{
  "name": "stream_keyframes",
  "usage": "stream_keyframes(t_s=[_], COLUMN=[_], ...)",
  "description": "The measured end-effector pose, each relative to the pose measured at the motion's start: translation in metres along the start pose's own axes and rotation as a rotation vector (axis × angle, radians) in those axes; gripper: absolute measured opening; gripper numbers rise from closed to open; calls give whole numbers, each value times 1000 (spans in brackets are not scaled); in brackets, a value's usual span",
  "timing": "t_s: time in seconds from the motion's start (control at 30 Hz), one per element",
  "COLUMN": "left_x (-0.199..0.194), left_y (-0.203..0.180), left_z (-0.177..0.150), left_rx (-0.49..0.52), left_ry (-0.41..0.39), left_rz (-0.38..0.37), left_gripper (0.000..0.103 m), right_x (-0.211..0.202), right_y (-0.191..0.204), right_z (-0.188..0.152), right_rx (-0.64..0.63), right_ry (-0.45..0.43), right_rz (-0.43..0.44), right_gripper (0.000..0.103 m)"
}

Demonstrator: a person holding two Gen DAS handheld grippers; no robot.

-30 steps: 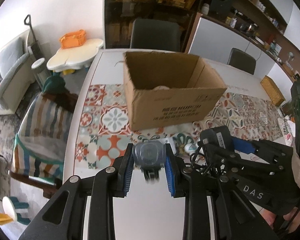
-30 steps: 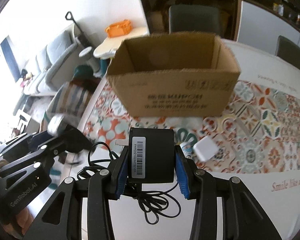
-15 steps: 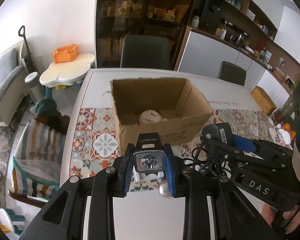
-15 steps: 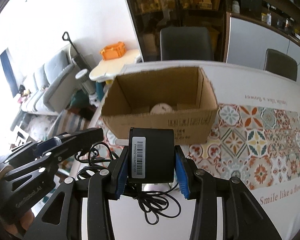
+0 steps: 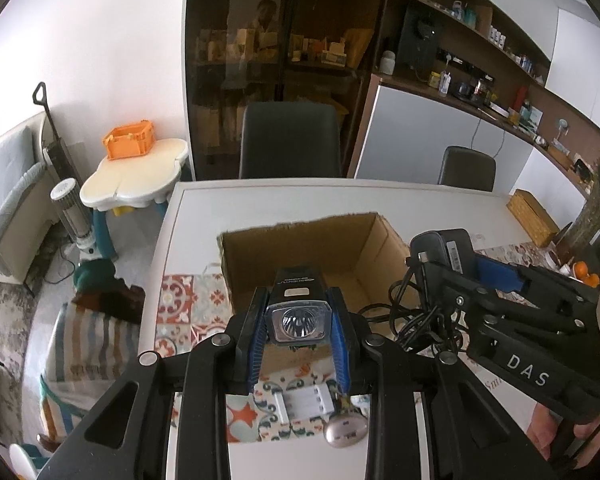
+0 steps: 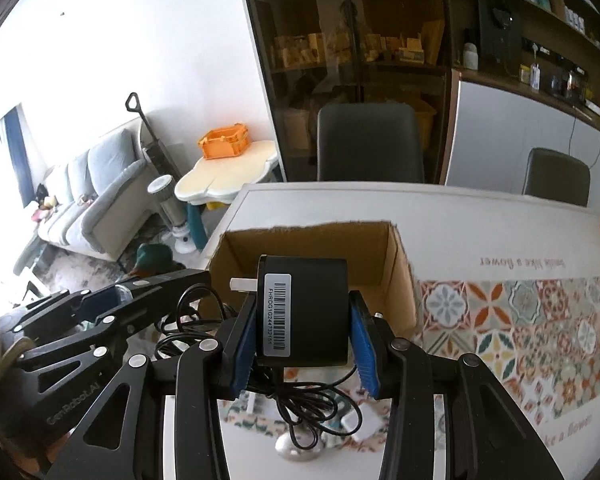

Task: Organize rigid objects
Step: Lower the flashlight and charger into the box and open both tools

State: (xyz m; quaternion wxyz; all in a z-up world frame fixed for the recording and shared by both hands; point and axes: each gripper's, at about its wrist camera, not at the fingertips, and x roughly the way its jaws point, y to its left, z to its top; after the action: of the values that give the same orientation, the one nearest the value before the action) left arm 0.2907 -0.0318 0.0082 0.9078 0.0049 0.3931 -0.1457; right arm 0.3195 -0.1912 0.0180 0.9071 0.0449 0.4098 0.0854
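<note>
The left gripper [image 5: 299, 334] has its jaws pinching a black bike headlight [image 5: 298, 312], lens facing the camera, held above the near wall of the open cardboard box [image 5: 352, 248] on the worktop [image 5: 260, 200]. The right gripper [image 6: 304, 340] has its jaws clamped on a black power adapter [image 6: 306, 312] with a barcode label; its tangled cable [image 6: 304, 404] hangs below and hides part of the patterned mat [image 6: 520, 320]. The box floor is mostly blocked by both held items, so its contents cannot be made out. Beneath the grippers lie a white block [image 5: 306, 402] and a silvery rounded object [image 5: 345, 432], perhaps a small mouse, both partly cut off by the fingers.
</note>
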Motion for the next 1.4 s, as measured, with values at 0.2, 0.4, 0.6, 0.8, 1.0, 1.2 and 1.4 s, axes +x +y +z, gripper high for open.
stream_keyframes(t_s=[0.2,0.4,0.6,0.8,1.0,1.2,1.4], left_x=[12,30,53,72,76,71,55], left_y=[-1,-2,-2,-3,4,17,16], left_z=[17,31,36,37,31,24,13], left_rx=[6,21,13,24,23,-5,13], left_ry=[3,19,65,94,83,63,36], left_rz=[8,38,37,50,125,186,212], left_gripper=[29,29,29,30,68,89,94], right_x=[13,35,60,82,99,108,85], right_y=[-5,-12,-16,-22,-25,-25,-26], right_z=[20,36,43,43,41,41,40], right_rx=[-7,-6,-20,-17,-13,-20,-11], right_ry=[0,32,72,124,155,161,102], right_rz=[-10,1,-22,-15,-9,-15,-104], right_gripper=[42,42,42,42,42,53,68])
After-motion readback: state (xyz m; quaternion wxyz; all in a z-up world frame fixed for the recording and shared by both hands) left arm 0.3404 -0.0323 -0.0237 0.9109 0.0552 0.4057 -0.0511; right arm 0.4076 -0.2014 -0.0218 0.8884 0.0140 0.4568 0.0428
